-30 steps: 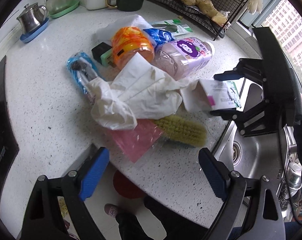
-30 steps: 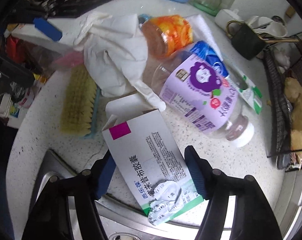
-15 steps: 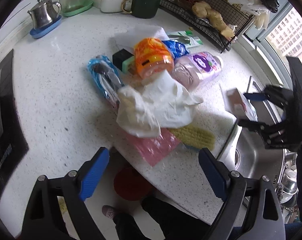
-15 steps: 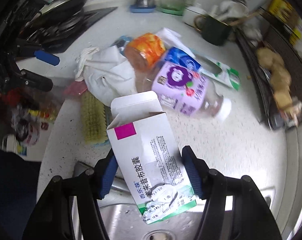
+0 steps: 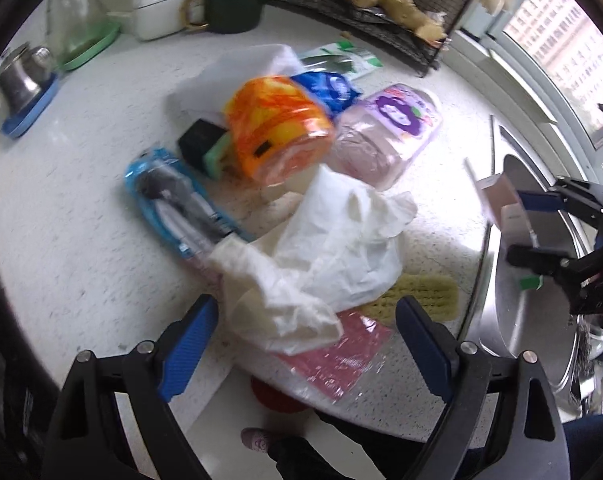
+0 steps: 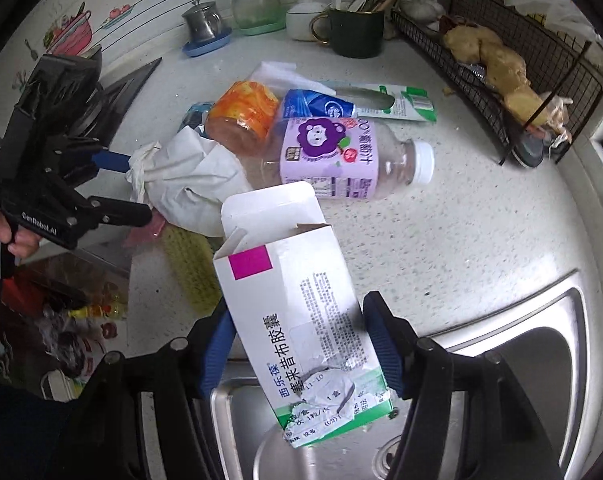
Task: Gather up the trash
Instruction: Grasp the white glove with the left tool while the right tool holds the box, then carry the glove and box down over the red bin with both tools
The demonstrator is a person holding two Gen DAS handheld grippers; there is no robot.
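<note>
1. Left wrist view
   - Noted left gripper (image 5: 305, 312) with jaws wide, narrowed only slightly just now, nothing between the pads.
   - Found crumpled white wrapper (image 5: 341, 240) directly ahead of the jaws and just beyond the fingertips, on the counter (image 5: 61, 240) and draped over a pink bag (image 5: 341, 356) and a yellow brush (image 5: 421, 296).
   - Recorded its long axis running from near left to far right, skewed to the line across the jaws.
   - Logged orange bottle (image 5: 277, 128), purple-label bottle (image 5: 385, 132) and blue packet (image 5: 173, 204) further back in the pile.
   - Saw right gripper (image 5: 529, 230) off to the right above the sink (image 5: 533, 320), well apart from the pile.

2. Right wrist view
   - Confirmed right gripper (image 6: 297, 320) clamped at middling width on an opened medicine box (image 6: 293, 312), flap end pointing away, box held clear over the sink rim.
   - Observed left gripper (image 6: 137, 188) at the wrapper's left edge, fingers either side of it, contact not discernible.

3. Judgement
   - Assessed left hand as nearer and free; wrapper judged next to collect, roll of the wrist likely needed.
</note>
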